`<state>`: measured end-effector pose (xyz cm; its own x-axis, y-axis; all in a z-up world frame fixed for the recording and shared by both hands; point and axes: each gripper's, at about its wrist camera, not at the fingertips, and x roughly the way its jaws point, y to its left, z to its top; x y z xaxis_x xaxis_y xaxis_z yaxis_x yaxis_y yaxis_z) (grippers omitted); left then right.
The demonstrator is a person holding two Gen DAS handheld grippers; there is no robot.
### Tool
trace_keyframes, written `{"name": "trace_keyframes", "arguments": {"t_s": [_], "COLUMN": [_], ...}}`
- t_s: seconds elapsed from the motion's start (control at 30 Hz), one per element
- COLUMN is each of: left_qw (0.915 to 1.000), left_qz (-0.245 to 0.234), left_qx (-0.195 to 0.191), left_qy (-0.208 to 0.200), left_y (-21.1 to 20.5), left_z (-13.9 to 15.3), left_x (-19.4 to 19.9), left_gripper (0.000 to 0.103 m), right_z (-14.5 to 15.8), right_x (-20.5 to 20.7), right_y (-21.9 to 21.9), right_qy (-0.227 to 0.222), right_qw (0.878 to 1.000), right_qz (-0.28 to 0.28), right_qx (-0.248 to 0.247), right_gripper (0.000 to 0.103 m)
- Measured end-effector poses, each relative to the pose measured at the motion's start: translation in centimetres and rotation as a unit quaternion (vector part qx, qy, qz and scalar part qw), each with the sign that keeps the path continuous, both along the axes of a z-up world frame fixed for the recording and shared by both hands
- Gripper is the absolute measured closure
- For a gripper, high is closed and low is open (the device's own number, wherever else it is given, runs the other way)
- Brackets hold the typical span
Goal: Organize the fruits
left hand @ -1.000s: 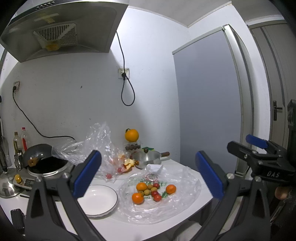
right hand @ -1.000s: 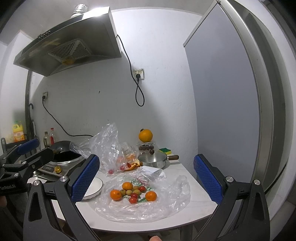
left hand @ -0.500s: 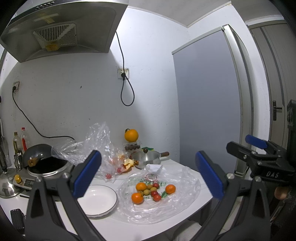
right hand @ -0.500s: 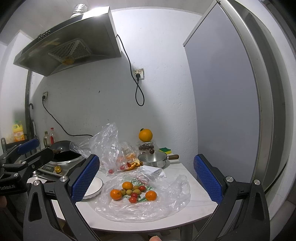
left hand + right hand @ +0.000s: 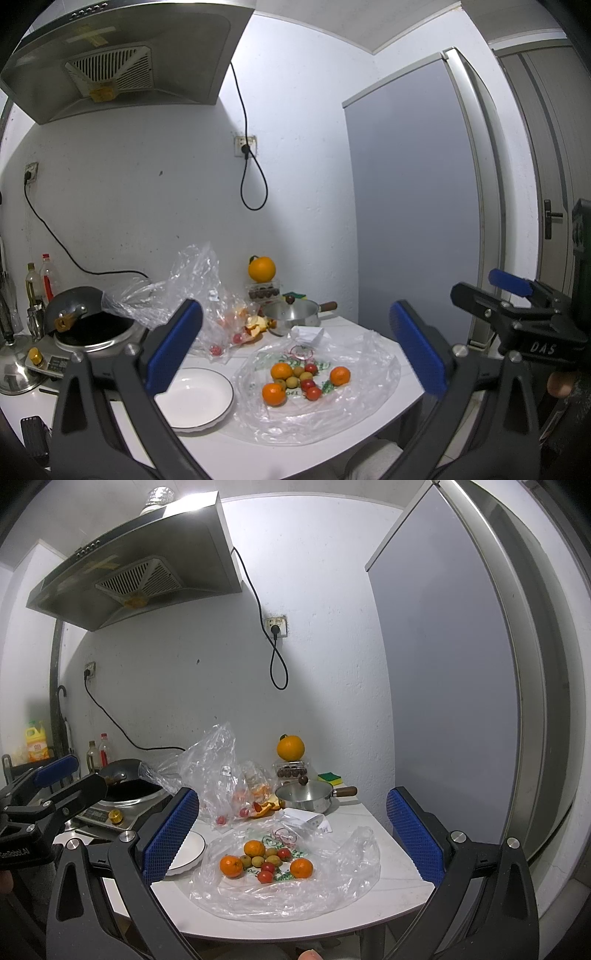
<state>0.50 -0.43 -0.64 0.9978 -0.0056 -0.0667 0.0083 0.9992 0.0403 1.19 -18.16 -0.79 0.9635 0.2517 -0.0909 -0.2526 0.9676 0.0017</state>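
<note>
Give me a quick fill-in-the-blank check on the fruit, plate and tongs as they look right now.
1. The loose fruit lies on a flat ____ bag.
2. The white plate holds ____.
3. Both the left tongs and right tongs are ____.
4. A big orange sits behind the lidded ____.

Missing words: plastic; nothing; open; pot

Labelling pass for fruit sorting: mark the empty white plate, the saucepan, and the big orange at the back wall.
white plate point(image 5: 201, 397), left wrist view, bare middle of the dish
saucepan point(image 5: 303, 800), right wrist view, steel side wall
big orange point(image 5: 290, 748), right wrist view, middle of the peel
</note>
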Motion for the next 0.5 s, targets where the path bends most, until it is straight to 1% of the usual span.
{"name": "trace_keyframes", "arguments": {"t_s": [0.5], "left_qw": [1.0], "left_qz": [0.0], "left_qx": [0.001], "left_qy": [-0.001], "left_y": [0.12], "left_z": [0.05], "left_x": [-0.16], "left_gripper": [0.001], "right_z": [-0.03], "right_x": [0.21], "right_y": [0.1], "right_qy": [0.007], "right_qw": [1.0], "right_qz": [-0.001], "right_qx": [-0.002], "right_gripper": [0.0]}}
